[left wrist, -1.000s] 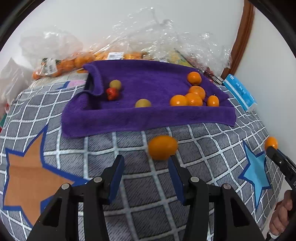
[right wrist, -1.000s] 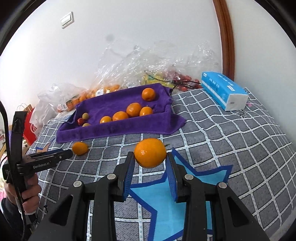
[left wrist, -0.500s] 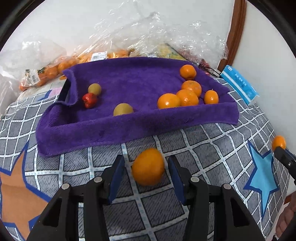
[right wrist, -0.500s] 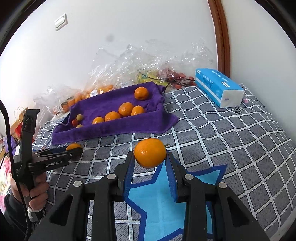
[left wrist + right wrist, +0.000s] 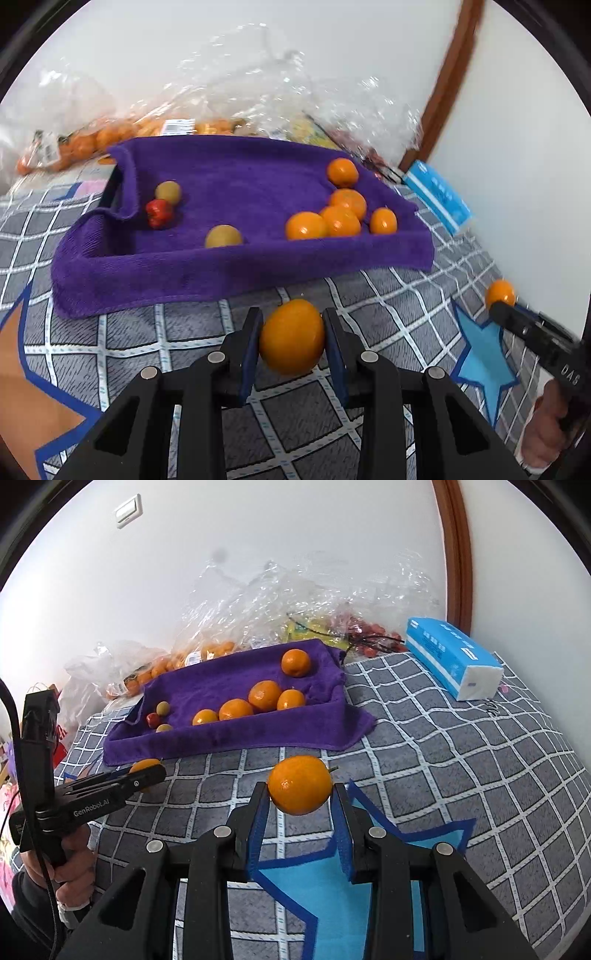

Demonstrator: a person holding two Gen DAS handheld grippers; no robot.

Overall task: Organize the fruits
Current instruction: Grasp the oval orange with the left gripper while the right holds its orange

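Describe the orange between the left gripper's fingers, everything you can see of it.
The orange is smooth, glossy, slightly egg-shaped and evenly orange, with no stem visible. It sits between the blue pads of the left gripper, whose jaws are closing, the pads touching its sides. It is over the grey checked cloth, just in front of the purple towel.

Left gripper: jaws closing, an orange between the blue pads, over the grey checked bedspread. Beyond it, purple towel carrying five oranges toward its right edge, two yellow-green fruits and a red fruit toward its left. Right edge: right gripper with a small orange at its tip. Blue tissue pack at the bedspread's far right edge.
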